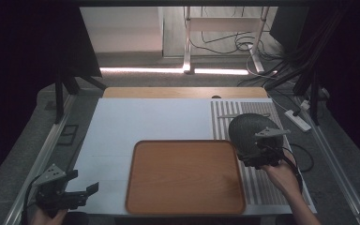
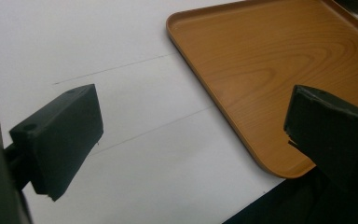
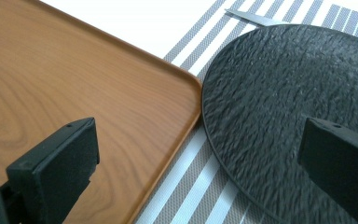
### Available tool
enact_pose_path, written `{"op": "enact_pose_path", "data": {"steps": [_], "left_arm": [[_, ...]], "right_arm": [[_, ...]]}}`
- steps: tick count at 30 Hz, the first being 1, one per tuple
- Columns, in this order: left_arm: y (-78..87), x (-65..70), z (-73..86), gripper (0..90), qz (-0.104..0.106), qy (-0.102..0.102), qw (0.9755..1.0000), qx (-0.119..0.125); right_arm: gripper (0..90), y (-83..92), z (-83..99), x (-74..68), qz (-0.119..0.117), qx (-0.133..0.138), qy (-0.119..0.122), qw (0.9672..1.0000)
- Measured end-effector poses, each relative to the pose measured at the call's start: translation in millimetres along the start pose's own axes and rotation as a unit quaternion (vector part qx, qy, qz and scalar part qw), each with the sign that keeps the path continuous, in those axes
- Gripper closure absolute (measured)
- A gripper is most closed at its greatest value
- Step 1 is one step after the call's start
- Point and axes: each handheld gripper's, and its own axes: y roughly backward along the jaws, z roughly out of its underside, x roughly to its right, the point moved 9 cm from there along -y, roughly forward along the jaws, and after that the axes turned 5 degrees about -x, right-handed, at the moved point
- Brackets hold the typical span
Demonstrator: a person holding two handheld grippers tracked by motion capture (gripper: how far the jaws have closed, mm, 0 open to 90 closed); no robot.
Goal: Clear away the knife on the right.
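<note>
A round black textured plate (image 1: 247,127) lies on a grey-and-white striped placemat (image 1: 262,187) at the table's right. Beside it, in the middle, sits a wooden tray (image 1: 185,176) with nothing in it. My right gripper (image 1: 247,152) stands open at the plate's near-left rim. In the right gripper view the gripper (image 3: 200,163) straddles that rim, one jaw over the tray (image 3: 74,79) and the other over the plate (image 3: 284,79). My left gripper (image 1: 88,194) is open at the table's front left corner. Its own view has the gripper (image 2: 191,140) above white tabletop, the tray (image 2: 270,60) to its right.
A thin metal piece of cutlery (image 1: 236,115) lies on the placemat behind the plate, its tip (image 3: 254,17) just past the rim. The white tabletop (image 1: 145,119) stretches behind and left of the tray. Metal rails run along both sides of the table, and cables lie at the back right.
</note>
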Motion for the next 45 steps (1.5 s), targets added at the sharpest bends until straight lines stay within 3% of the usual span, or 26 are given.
{"op": "enact_pose_path", "data": {"steps": [5, 6, 11, 19, 26, 40, 45], "left_arm": [[-0.3, 0.4, 0.1, 4.5, -0.001, -0.001, 1.0000, -0.001], [-0.5, 0.5, 0.1, 4.4, -0.001, -0.002, 1.0000, -0.002], [-0.6, 0.6, 0.2, 4.5, -0.002, -0.003, 1.0000, -0.003], [-0.5, 0.3, 0.2, 4.4, -0.001, -0.002, 1.0000, -0.002], [-0.5, 0.1, 0.2, 4.4, 0.000, -0.001, 1.0000, -0.002], [-0.9, 0.0, 0.2, 4.4, 0.002, 0.001, 1.0000, -0.003], [-0.9, -0.1, 0.2, 4.4, 0.002, 0.001, 1.0000, -0.003]], "right_arm": [[0.0, -8.0, -7.2, 4.2, -0.003, -0.001, 0.003, 1.0000], [0.0, -12.5, -7.8, 6.3, -0.001, -0.020, 0.001, 0.9998], [0.0, -25.5, -12.2, 11.0, 0.000, -0.039, -0.007, 0.9992], [0.0, -40.3, -27.9, 19.1, 0.018, -0.050, -0.012, 0.9985], [0.0, -52.1, -36.8, 24.9, 0.021, -0.060, -0.016, 0.9978], [0.0, -85.1, -61.0, 49.5, 0.026, -0.076, -0.029, 0.9964], [2.2, -94.5, -64.3, 55.3, 0.037, -0.088, -0.014, 0.9954]]}}
